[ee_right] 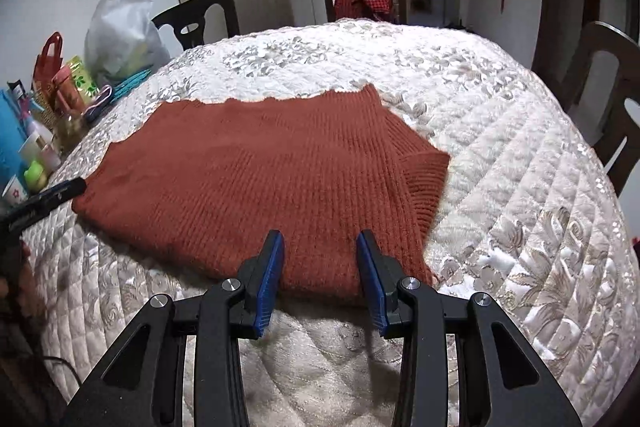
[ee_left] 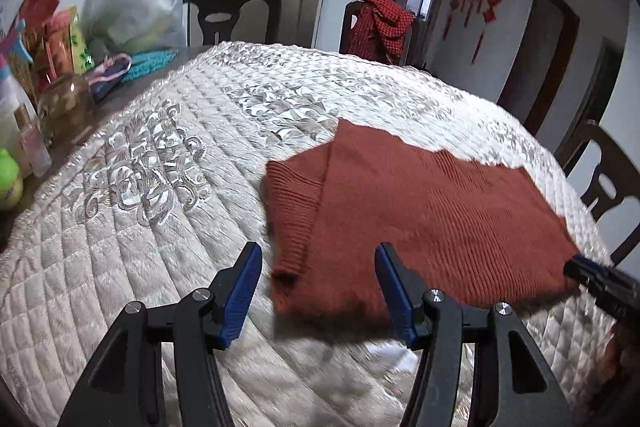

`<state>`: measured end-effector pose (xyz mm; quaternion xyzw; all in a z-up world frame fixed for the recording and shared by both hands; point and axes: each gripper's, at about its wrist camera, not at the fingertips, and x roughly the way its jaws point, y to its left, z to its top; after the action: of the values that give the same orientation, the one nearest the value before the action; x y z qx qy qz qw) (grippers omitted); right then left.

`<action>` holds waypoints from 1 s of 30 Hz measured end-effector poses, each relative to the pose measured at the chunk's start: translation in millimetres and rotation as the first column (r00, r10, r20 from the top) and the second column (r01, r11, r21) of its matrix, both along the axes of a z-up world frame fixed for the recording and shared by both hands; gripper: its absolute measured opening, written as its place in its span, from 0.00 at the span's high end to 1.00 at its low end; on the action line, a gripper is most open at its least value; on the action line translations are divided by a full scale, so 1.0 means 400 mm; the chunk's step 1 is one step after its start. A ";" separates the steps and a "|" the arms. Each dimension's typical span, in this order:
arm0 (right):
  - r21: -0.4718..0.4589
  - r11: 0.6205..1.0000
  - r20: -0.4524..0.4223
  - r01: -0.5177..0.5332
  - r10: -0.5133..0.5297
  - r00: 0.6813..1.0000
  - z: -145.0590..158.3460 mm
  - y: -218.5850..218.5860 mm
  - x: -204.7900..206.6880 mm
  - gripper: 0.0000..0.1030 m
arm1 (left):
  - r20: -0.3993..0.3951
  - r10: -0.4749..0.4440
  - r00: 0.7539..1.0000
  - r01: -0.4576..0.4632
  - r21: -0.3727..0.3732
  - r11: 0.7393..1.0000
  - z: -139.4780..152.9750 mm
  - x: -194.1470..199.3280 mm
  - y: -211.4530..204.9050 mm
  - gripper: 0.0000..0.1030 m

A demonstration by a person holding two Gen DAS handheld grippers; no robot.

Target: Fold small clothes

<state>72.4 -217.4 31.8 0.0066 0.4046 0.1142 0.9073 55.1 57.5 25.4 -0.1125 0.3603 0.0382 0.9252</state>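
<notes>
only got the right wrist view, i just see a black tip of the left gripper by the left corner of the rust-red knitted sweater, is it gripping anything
Observer: No. The left gripper stands open, with nothing pinched between its blue pads.
Operator: ok so where do its fingers sit
Observer: One finger is over the bare cream quilted cover and the other is over the rust-red knitted sweater. The sweater's near-left corner lies in the gap between them.
</notes>
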 end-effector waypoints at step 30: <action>-0.009 0.970 -0.040 -0.242 0.241 0.970 -0.021 0.275 0.194 0.84 | -0.095 -0.054 0.994 0.050 -0.040 0.998 -0.052 0.125 -0.004 0.35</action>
<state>149.9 -107.6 23.2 -0.0466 0.4207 0.2209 0.8787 105.1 56.1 4.8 -0.1184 0.4079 0.0127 0.9052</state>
